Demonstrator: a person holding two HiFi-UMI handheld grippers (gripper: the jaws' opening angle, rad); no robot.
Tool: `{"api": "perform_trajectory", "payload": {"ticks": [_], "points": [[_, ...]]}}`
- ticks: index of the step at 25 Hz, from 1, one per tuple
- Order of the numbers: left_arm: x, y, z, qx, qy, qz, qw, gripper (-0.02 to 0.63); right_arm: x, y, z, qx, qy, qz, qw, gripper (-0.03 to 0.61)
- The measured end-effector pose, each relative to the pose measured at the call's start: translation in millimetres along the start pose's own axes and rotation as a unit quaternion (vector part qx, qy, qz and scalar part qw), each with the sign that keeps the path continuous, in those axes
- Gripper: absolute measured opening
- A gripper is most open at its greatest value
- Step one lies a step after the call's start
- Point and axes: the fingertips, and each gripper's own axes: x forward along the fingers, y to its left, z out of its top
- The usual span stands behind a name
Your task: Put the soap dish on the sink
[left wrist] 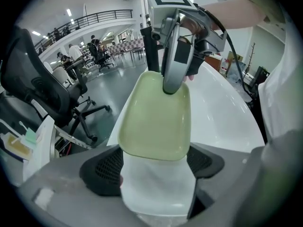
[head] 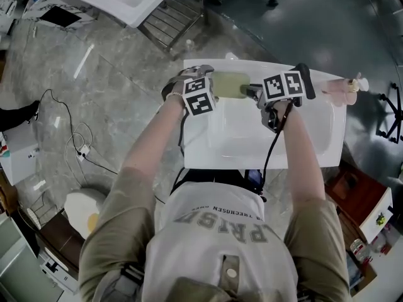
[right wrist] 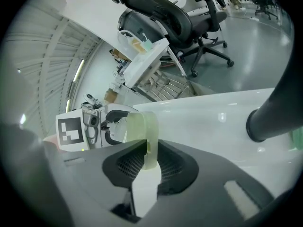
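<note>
Over the back rim of the sink, from the head view, the pale green soap dish is carried between the left gripper and the right gripper; I can't tell whether it touches yet. In the left gripper view, its jaws press the dish's near end across the width. In the right gripper view, the jaws are narrowed onto the thin rim. I'd judge the dish to be light, stiff, glossy and slippery, perhaps breakable. The rim ends look like the best holds.
</note>
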Motion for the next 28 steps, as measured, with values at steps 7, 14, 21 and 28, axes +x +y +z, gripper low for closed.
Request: {"api": "perform_trajectory", "payload": {"ticks": [7, 14, 21, 28], "points": [[11, 5, -7, -0.009, 0.018, 0.004, 0.9998, 0.437, 11, -8, 3, 0.009, 0.019, -0.001, 1.000, 0.072], [16, 6, -7, -0.025, 0.015, -0.002, 0.9996, 0.437, 17, -15, 4, 0.017, 0.032, 0.010, 0.999, 0.072], [15, 8, -3, -0.018, 0.003, 0.002, 0.9998, 0.439, 22, -21, 4, 0.021, 0.043, 0.004, 0.999, 0.072], [17, 9, -1, -0.010, 0.003, -0.007, 0.9999, 0.439, 26, -26, 5, 0.026, 0.054, -0.001, 0.998, 0.077]]}}
